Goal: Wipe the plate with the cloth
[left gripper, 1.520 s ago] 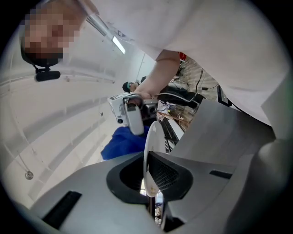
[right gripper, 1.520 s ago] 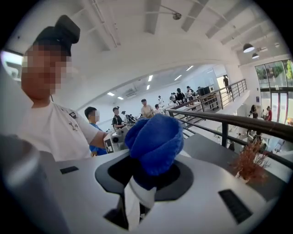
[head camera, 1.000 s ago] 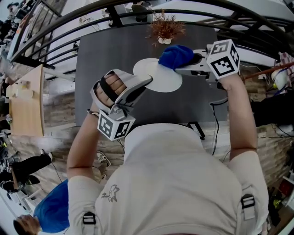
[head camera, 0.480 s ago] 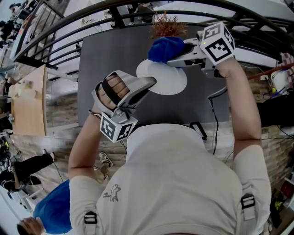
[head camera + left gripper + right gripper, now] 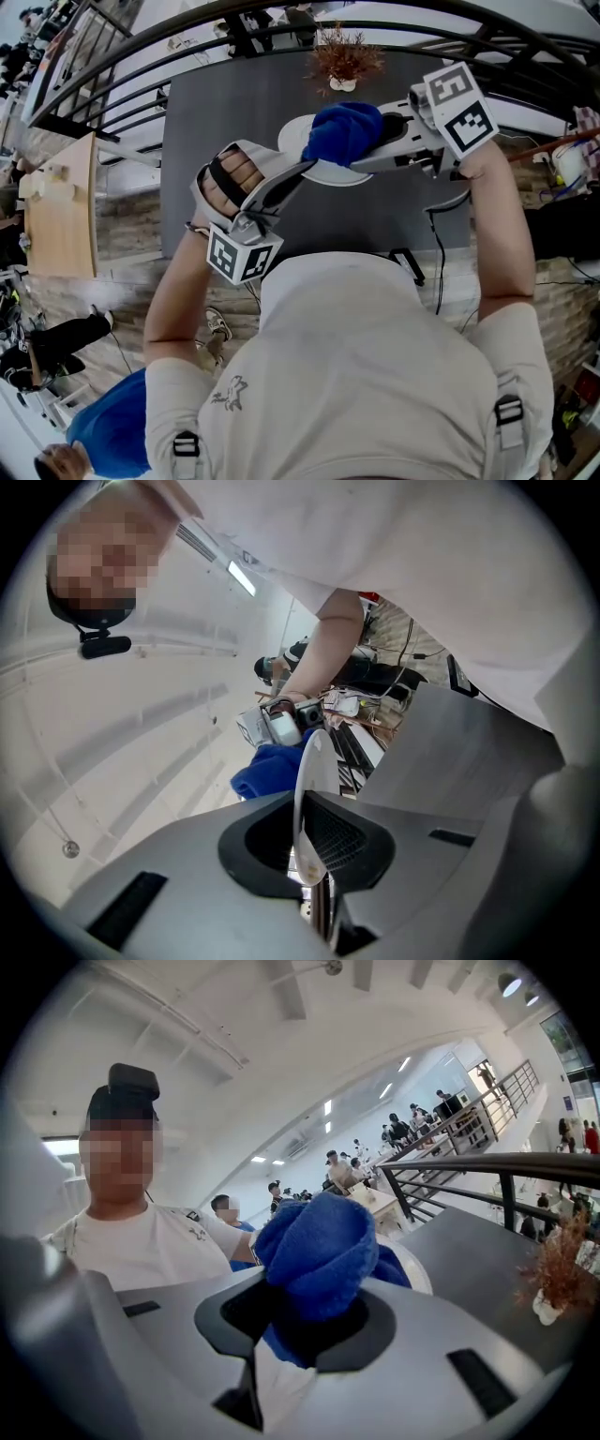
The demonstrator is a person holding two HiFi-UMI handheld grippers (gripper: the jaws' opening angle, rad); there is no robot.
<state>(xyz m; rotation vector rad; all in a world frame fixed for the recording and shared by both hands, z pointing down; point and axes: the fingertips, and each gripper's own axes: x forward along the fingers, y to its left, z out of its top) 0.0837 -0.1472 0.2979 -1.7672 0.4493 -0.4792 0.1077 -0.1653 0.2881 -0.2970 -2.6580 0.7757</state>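
Right gripper: jaws clamped on a bunched blue cloth. In the right gripper view the cloth fills the gap between the jaws and bulges out past the tips. Just beyond the tips, the cloth lies against the face of a white plate; a sliver of plate rim shows behind the wad.

Left gripper: jaws pressed together on the plate's near rim. In the left gripper view the plate stands edge-on between the jaws, with the cloth touching one face of it. The plate is carried on edge between the two grippers, clear of the table; the grippers face each other across it.

Under both grippers: dark grey table. Past the right gripper, at the table's far edge: small dried plant in a white pot, well apart from the plate, also seen in the right gripper view.
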